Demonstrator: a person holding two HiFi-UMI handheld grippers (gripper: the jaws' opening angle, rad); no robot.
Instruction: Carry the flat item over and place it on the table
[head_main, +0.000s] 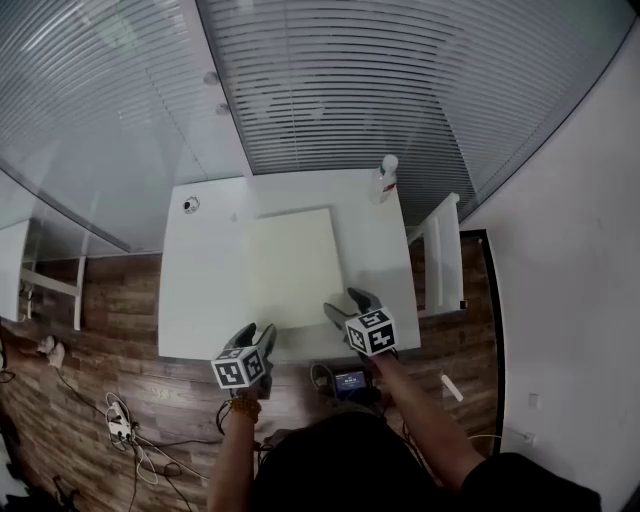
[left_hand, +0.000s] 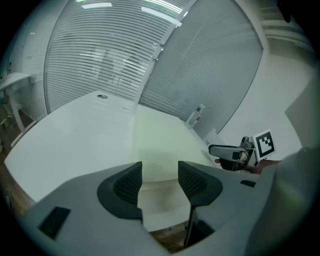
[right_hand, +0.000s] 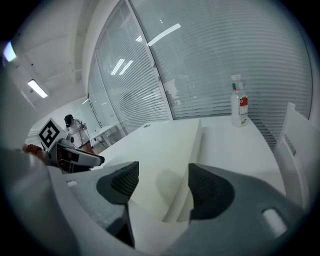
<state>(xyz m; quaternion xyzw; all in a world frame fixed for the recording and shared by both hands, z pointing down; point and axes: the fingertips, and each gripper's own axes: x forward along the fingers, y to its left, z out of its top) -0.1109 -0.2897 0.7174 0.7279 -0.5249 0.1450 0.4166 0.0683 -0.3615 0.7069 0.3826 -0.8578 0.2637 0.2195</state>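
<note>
A flat cream-coloured board (head_main: 293, 268) lies on the white table (head_main: 200, 290), its near edge close to the table's front edge. The same board (left_hand: 165, 135) fills the middle of the left gripper view and the board (right_hand: 165, 160) runs ahead of the right gripper's jaws. My left gripper (head_main: 262, 338) hangs open just off the board's near left corner, nothing between its fingers. My right gripper (head_main: 345, 305) stands open over the board's near right corner, its jaws apart and free of the board.
A white spray bottle (head_main: 386, 178) with a red label stands at the table's far right edge. A small round fitting (head_main: 191, 204) sits at the far left. A white chair (head_main: 442, 255) stands right of the table. Cables lie on the wooden floor (head_main: 120, 420).
</note>
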